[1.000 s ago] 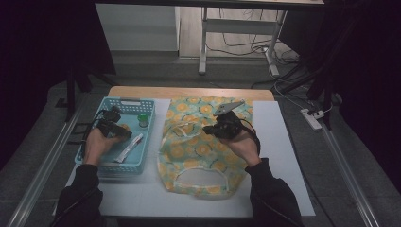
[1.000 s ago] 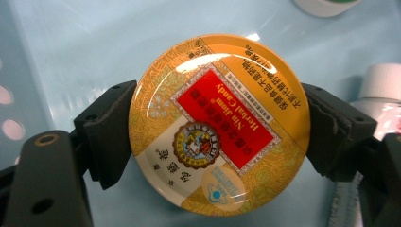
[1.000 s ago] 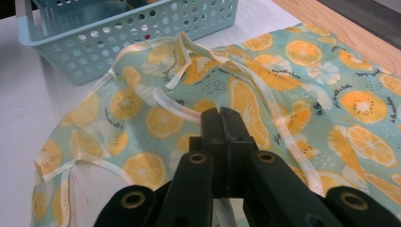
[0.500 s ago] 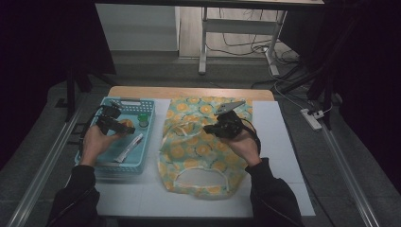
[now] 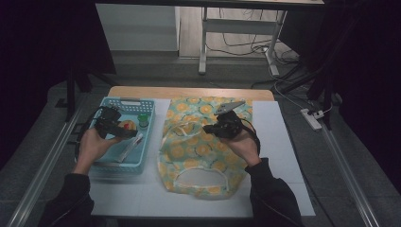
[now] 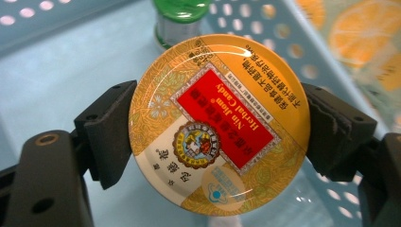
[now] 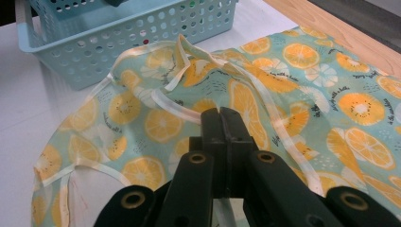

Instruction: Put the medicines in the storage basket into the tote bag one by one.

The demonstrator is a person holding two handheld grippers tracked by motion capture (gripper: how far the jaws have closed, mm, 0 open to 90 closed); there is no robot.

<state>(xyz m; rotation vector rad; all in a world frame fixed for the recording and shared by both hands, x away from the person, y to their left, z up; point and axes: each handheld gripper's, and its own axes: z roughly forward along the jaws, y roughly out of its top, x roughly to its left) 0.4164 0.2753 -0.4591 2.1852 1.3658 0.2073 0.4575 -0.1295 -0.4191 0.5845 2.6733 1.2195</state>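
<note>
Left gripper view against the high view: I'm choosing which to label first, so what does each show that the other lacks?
The left gripper view alone makes the candy tin readable: "Nin Jiom Herbal Candy" on a red panel, with the left claw pressing its rim from both sides.

The high view alone takes in the person's hands, the right claw over the citrus-print bag, and the white table.

Both show the blue basket, the green-capped bottle behind the tin, and part of the bag.
</note>
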